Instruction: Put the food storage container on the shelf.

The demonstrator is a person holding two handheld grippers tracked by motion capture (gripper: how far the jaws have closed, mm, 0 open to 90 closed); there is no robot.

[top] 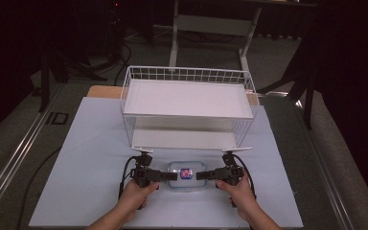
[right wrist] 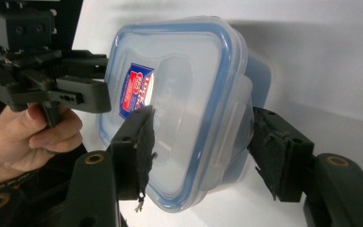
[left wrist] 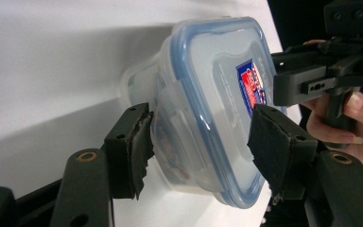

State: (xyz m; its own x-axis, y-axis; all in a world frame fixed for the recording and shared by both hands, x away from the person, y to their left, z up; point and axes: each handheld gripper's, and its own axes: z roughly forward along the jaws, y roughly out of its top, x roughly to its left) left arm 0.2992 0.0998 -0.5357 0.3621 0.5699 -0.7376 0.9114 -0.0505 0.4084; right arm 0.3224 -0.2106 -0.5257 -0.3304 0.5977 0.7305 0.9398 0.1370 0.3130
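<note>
Both grippers' pads hide the clear container's [top: 187, 175] ends.

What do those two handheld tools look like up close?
Both the left gripper and right gripper are black, blocky, pistol-like tools, each trailing a black cable. Their jaws carry frayed black pads and brass-coloured pivot rings. The person's forearms are bare.

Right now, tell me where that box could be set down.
Both shelves of the wire rack are bare: the top tray and the lower shelf. The mat is free left and right of the rack. It is crowded at the front, where the left gripper and right gripper flank the box.
</note>
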